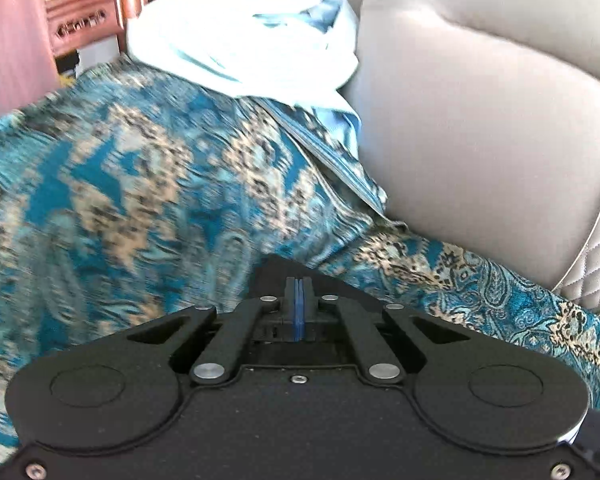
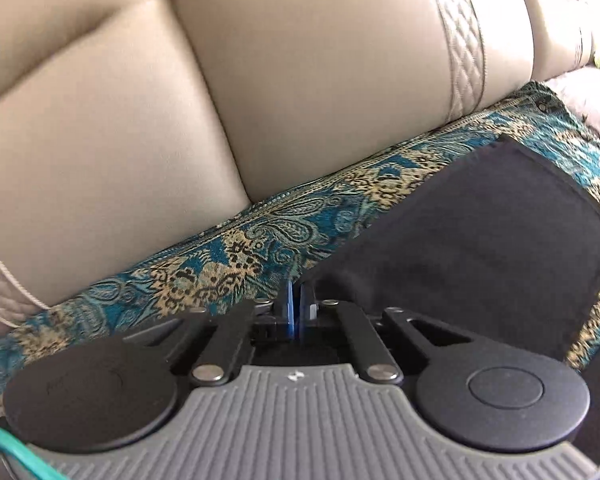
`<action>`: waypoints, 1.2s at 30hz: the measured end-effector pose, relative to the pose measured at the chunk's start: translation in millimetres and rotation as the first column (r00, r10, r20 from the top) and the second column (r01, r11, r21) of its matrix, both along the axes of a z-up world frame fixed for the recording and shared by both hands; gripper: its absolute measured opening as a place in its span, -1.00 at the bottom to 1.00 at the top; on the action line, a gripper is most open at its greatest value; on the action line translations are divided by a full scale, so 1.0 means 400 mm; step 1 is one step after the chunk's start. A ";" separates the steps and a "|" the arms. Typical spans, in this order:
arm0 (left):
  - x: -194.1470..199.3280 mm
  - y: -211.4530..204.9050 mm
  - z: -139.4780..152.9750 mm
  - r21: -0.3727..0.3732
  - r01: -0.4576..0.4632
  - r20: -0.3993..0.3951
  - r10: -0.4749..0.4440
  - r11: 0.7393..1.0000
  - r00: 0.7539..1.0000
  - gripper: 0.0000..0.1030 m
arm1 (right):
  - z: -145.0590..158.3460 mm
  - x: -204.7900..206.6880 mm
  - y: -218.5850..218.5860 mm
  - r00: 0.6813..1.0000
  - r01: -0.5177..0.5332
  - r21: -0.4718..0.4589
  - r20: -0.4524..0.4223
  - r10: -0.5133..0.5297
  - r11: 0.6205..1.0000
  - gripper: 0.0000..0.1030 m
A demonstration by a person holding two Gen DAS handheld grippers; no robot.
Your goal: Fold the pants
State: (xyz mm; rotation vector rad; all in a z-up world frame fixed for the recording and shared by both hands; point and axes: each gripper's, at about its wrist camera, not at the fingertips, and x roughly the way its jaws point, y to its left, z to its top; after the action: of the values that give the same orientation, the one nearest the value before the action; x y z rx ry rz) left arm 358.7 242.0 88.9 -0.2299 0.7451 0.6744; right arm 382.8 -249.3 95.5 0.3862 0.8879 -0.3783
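The black pants (image 2: 472,248) lay flat and dark on the teal paisley throw (image 2: 228,256) against the sofa back (image 2: 260,80). The right gripper (image 2: 296,300) pinched their near edge; the left gripper (image 1: 299,296) was pressed together on black cloth too.

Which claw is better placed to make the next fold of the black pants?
Probably the right claw: the black fabric pants spread out right beside its closed tips. The left claw faces mostly teal patterned cover.
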 end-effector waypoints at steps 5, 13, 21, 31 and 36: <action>-0.068 0.018 0.024 -0.110 0.119 0.022 -0.117 0.987 0.993 -0.84 | 0.030 -0.101 -0.032 0.999 -0.019 0.043 0.030 0.018 0.999 -0.92; -0.060 -0.059 -0.003 -0.152 0.212 0.042 -0.208 0.965 0.977 0.70 | 0.009 -0.238 -0.075 0.999 -0.021 -0.002 0.049 0.021 1.000 -0.95; 0.111 -0.089 -0.097 -0.252 0.048 -0.034 -0.059 0.966 0.998 0.83 | -0.051 -0.241 -0.128 0.999 -0.030 0.128 0.033 0.026 0.991 -0.76; 0.141 -0.080 -0.145 -0.162 -0.082 -0.093 0.068 0.983 0.993 -0.92 | -0.126 -0.188 -0.135 0.992 -0.053 0.449 0.122 -0.003 0.892 0.09; 0.104 -0.056 -0.098 -0.218 -0.099 -0.034 0.094 0.971 0.995 -0.94 | -0.147 -0.154 -0.105 0.987 -0.025 0.442 0.154 -0.049 0.897 0.16</action>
State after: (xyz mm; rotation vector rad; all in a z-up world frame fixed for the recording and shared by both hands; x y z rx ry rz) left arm 400.5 219.6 49.8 -0.4635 0.8359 0.6881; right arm 321.4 -291.4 36.8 0.8339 0.8084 -0.1473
